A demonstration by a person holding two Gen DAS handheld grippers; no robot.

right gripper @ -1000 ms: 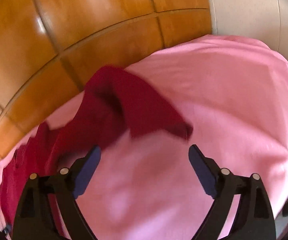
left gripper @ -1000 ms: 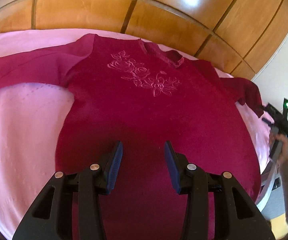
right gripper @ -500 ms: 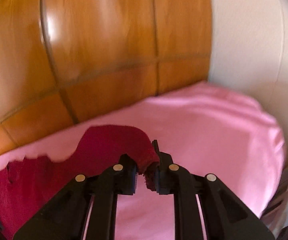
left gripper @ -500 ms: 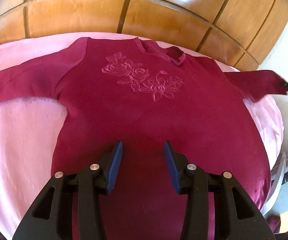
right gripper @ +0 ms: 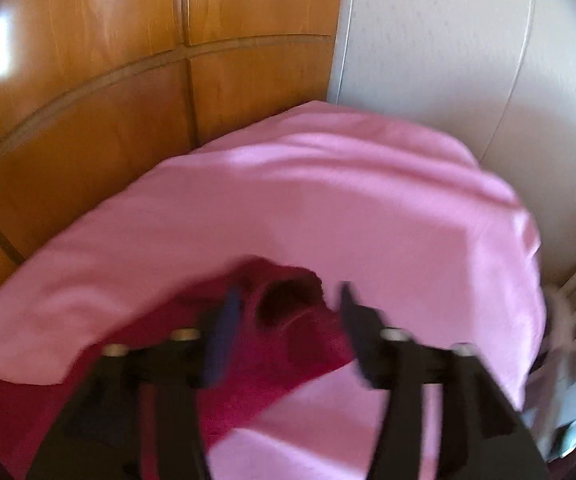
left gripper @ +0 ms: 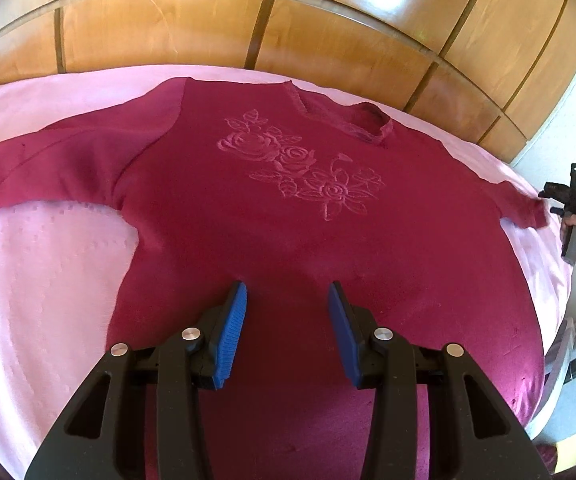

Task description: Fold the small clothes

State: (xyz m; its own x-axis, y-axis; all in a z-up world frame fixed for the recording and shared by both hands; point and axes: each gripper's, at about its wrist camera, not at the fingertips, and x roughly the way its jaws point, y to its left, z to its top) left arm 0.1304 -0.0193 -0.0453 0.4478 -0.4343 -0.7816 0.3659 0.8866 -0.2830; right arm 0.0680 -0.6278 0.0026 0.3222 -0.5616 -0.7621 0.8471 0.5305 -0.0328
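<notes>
left gripper, jaws parted and empty, above the lower body of the red sweater spread flat on the pink bedcover. right gripper, jaws just opened, cuff of right sleeve lying between them ungripped, at 3 o'clock of the garment.

No words, labels, brands or numbers can be read in either view. The sweater bears only a raised flower pattern at its chest, no lettering.
</notes>
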